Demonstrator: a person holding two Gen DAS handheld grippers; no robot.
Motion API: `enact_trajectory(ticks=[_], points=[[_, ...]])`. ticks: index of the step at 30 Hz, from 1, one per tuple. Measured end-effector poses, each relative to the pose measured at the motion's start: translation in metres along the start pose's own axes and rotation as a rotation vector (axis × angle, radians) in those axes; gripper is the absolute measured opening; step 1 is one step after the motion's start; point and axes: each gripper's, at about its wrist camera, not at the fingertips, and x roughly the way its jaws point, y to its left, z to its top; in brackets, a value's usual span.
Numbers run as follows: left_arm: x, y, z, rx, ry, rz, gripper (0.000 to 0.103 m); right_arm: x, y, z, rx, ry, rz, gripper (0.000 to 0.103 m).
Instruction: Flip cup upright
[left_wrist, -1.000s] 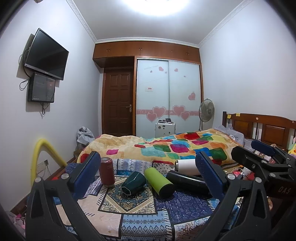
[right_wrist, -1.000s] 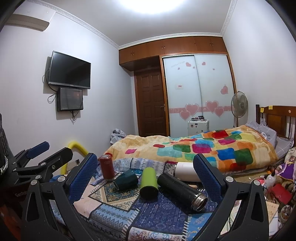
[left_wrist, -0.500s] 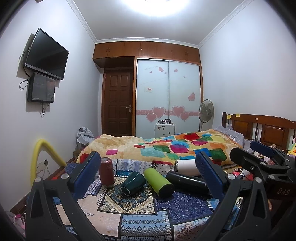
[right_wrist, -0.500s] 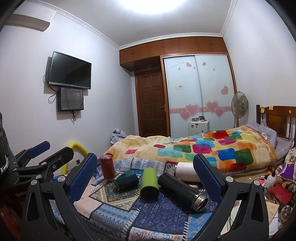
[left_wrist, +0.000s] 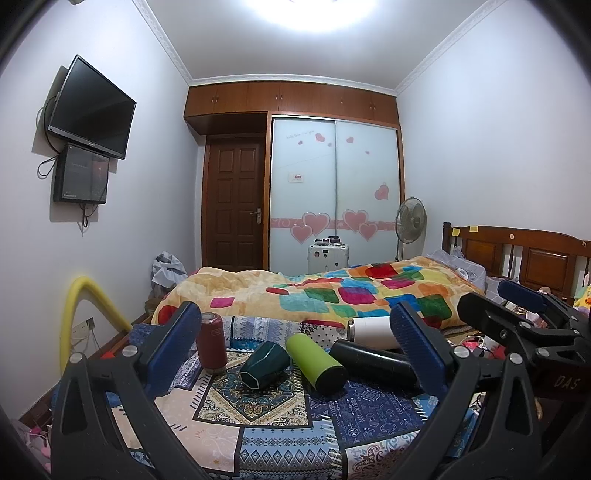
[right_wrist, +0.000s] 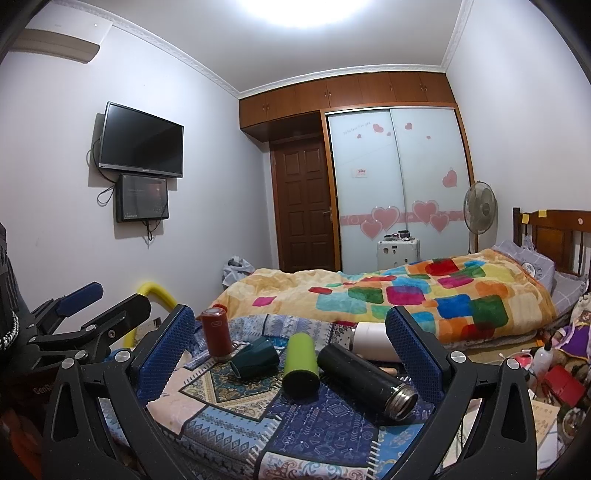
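Several cups rest on a patterned cloth (left_wrist: 280, 424). A red cup (left_wrist: 211, 341) stands upright at the left. A dark green faceted cup (left_wrist: 263, 364), a lime green cup (left_wrist: 317, 362), a black flask (left_wrist: 373, 363) and a white cup (left_wrist: 371, 331) lie on their sides. In the right wrist view they show as the red cup (right_wrist: 218, 331), the dark green cup (right_wrist: 255, 357), the lime cup (right_wrist: 300, 363), the black flask (right_wrist: 365, 380) and the white cup (right_wrist: 373, 341). My left gripper (left_wrist: 295, 350) is open and empty, short of the cups. My right gripper (right_wrist: 291, 354) is open and empty too.
A bed with a colourful quilt (left_wrist: 332, 295) lies behind the cloth. A yellow foam tube (left_wrist: 79, 306) arches at the left wall. Clutter (right_wrist: 554, 373) lies on the floor at the right. A fan (right_wrist: 479, 210) and a white case (right_wrist: 398, 253) stand by the wardrobe.
Both grippers have shifted only slightly. The cups have not moved and both grippers stay open.
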Motion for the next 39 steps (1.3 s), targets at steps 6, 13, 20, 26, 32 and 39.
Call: enact_trajectory(ticks=[6, 13, 20, 26, 32, 39], points=[[0.001, -0.001, 0.0, 0.0, 0.0, -0.001, 0.103, 0.0, 0.0, -0.001, 0.0, 0.0, -0.001, 0.103], [0.001, -0.001, -0.001, 0.004, -0.002, -0.001, 0.103, 0.0, 0.0, -0.001, 0.0, 0.001, 0.001, 0.103], [0.004, 0.0, -0.002, 0.001, 0.003, -0.002, 0.103, 0.003, 0.0, -0.003, 0.001, 0.005, 0.0, 0.103], [0.017, 0.006, -0.009, 0.0, 0.027, 0.001, 0.103, 0.015, -0.002, -0.009, 0.003, 0.029, -0.012, 0.103], [0.06, 0.03, -0.024, -0.054, 0.13, -0.002, 0.103, 0.036, -0.008, -0.018, 0.0, 0.075, -0.038, 0.103], [0.139, 0.059, -0.056, -0.064, 0.313, 0.029, 0.103, 0.068, -0.018, -0.032, -0.006, 0.145, -0.065, 0.103]])
